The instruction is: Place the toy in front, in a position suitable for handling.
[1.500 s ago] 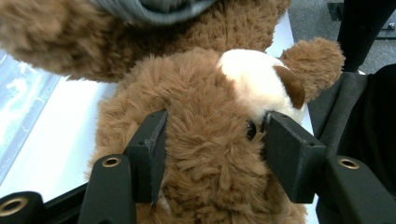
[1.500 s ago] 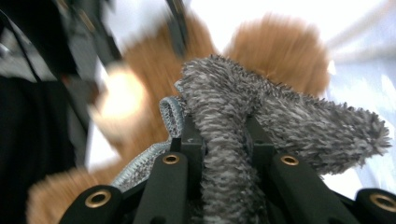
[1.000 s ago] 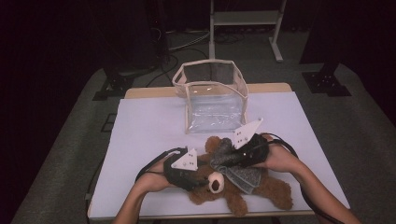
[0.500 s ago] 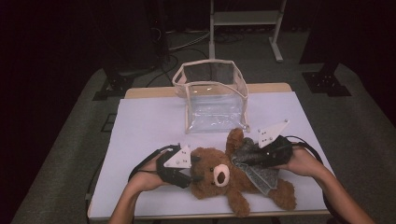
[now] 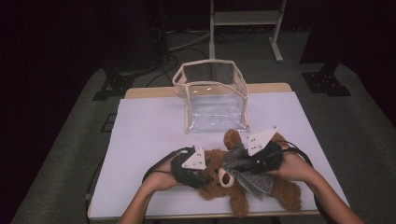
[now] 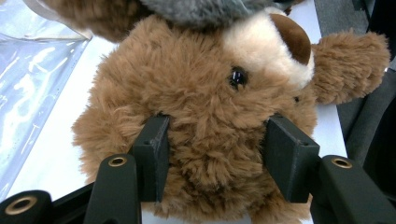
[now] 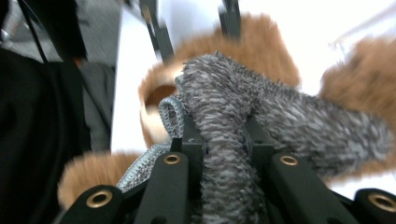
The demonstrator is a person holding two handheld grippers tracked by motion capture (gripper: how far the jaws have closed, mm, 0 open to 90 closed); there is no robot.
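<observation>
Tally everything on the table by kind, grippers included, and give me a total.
Brown teddy bear: 1
Grey fuzzy cloth: 1
Clear plastic bag with beige trim: 1
Handheld grippers: 2, the left gripper clamped on the bear's head, the right gripper clamped on the cloth
Total: 5

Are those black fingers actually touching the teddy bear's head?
Touching. In the left gripper view, both fingers of the left gripper press into the fur of the teddy bear's head.

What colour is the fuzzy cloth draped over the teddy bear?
Mottled grey, flecked with white; the cloth shows best in the right gripper view, pinched between that gripper's fingers.
</observation>
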